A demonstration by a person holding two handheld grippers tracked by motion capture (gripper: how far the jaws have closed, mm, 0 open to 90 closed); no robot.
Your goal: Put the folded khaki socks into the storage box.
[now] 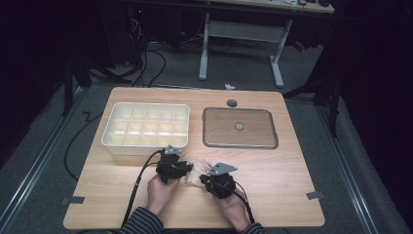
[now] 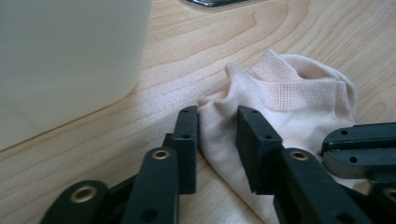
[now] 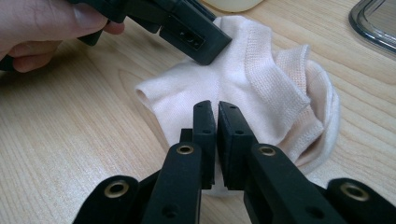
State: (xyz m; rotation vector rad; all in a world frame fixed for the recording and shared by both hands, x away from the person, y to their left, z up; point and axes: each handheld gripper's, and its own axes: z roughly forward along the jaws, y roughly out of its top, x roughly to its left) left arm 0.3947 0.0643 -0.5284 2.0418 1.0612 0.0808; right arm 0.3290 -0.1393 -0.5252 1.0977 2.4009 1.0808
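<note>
A pale cream ankle sock (image 1: 196, 171) lies crumpled on the wooden table near its front edge, between my two grippers. In the left gripper view the sock (image 2: 299, 93) has its ribbed cuff up. My left gripper (image 2: 217, 116) straddles one end of it, jaws a narrow gap apart with fabric between them. My right gripper (image 3: 217, 109) is shut on a thin fold at the sock's (image 3: 261, 84) near edge. From above, the left gripper (image 1: 186, 170) and the right gripper (image 1: 204, 178) face each other across the sock.
A white compartment box (image 1: 109, 130) stands just behind the left gripper, its wall (image 2: 70, 60) close by. A metal tray (image 1: 210, 127) with a small round piece (image 1: 239, 126) sits at the back right. A desk frame (image 1: 204, 53) stands beyond the table.
</note>
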